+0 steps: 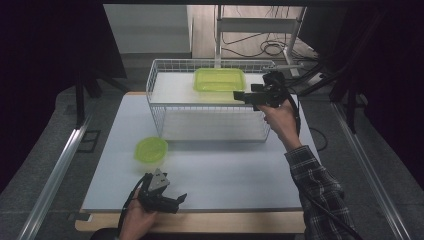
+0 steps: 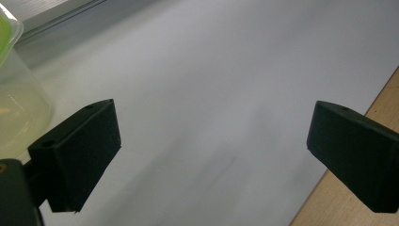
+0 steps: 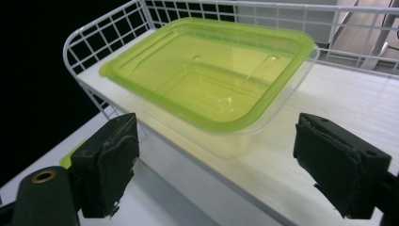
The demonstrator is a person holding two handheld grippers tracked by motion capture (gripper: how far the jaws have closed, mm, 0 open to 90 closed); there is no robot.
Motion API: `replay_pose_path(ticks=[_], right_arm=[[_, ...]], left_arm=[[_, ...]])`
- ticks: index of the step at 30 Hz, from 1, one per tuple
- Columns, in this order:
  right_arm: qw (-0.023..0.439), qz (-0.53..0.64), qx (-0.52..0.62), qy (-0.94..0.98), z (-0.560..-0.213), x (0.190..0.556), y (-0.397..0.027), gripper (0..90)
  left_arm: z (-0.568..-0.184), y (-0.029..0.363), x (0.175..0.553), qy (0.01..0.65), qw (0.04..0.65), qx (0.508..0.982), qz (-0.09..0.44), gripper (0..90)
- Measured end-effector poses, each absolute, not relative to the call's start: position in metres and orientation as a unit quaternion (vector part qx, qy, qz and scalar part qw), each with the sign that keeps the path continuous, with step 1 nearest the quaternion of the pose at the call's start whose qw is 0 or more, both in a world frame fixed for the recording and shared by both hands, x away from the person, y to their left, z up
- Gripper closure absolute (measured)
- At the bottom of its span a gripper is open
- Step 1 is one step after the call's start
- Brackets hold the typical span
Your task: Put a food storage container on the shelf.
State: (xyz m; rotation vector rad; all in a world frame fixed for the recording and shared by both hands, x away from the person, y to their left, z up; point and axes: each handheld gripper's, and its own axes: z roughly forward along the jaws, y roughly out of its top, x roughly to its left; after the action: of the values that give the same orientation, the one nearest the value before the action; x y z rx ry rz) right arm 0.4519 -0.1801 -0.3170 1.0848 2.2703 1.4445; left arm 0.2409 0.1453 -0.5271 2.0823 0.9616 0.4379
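A clear rectangular container with a green lid (image 1: 219,79) (image 3: 211,75) rests on the raised shelf inside the white wire basket (image 1: 200,105) (image 3: 84,37). My right gripper (image 1: 239,95) (image 3: 214,165) hovers just off the container's right end, pointing at it, jaws open and touching nothing. A round clear container with a green lid (image 1: 150,149) (image 2: 9,94) stands on the white table mat (image 1: 225,170). My left gripper (image 1: 177,200) (image 2: 211,136) is held low near the table's front edge, to the right of and nearer than the round container, open with only bare mat between its jaws.
The basket stands at the back of the mat, its wire walls rising around the shelf. A wooden table edge (image 2: 329,207) runs along the front. Metal rails (image 1: 55,170) flank the table, and cables lie on the floor behind the basket.
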Motion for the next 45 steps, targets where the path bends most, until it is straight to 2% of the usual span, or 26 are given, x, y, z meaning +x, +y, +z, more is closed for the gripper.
replay_pose_path(ticks=[21, 31, 45], right_arm=[[0.143, 0.480, 0.311, 0.808, -0.332, 0.408, -0.178, 6.7], [0.147, 0.471, 0.294, 0.818, -0.357, 0.387, -0.184, 0.8], [0.137, 0.477, 0.298, 0.815, -0.393, 0.363, -0.202, 0.2]], left_arm=[[-0.525, 0.144, 0.240, 0.372, 0.389, 0.824, 0.176, 3.2], [-0.525, 0.143, 0.240, 0.374, 0.386, 0.825, 0.176, 3.1], [-0.526, 0.144, 0.240, 0.373, 0.381, 0.826, 0.182, 3.0]])
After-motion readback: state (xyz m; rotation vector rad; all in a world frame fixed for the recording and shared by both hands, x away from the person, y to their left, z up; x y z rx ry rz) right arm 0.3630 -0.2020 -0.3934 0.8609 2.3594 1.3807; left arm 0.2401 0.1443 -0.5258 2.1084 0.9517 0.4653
